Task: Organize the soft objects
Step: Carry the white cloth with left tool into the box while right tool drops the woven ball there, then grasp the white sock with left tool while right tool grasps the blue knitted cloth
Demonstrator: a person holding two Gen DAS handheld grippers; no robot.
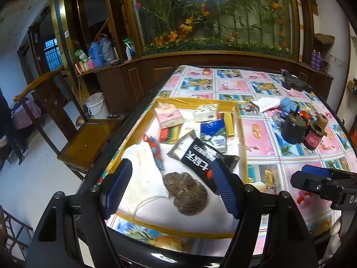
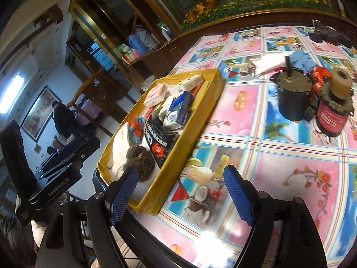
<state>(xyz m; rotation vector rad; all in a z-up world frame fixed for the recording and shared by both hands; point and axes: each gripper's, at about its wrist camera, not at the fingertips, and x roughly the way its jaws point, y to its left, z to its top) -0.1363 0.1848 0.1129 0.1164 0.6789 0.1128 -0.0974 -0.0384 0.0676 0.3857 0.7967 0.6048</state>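
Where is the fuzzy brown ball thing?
The fuzzy brown ball lies inside the yellow tray, at its near end, between the white cloth and the black packet. The right wrist view shows it too.

Crowded tray [image 1: 242, 134] (tablecloth [image 2: 279, 174] probably passable)

Yellow tray [image 1: 242, 131], white inside. Cream cloth [image 1: 142, 174] at lower left; brown knitted bundle [image 1: 186, 192] just right of it. Black packet [image 1: 198, 156] with white lettering and a red crab. Pink pack [image 1: 168, 116], blue-and-white pack [image 1: 213, 131]. Tabletop [image 2: 279, 178] in pink and blue picture squares. Blue ribbed pads [image 1: 224, 187] on black claw [image 1: 171, 185].
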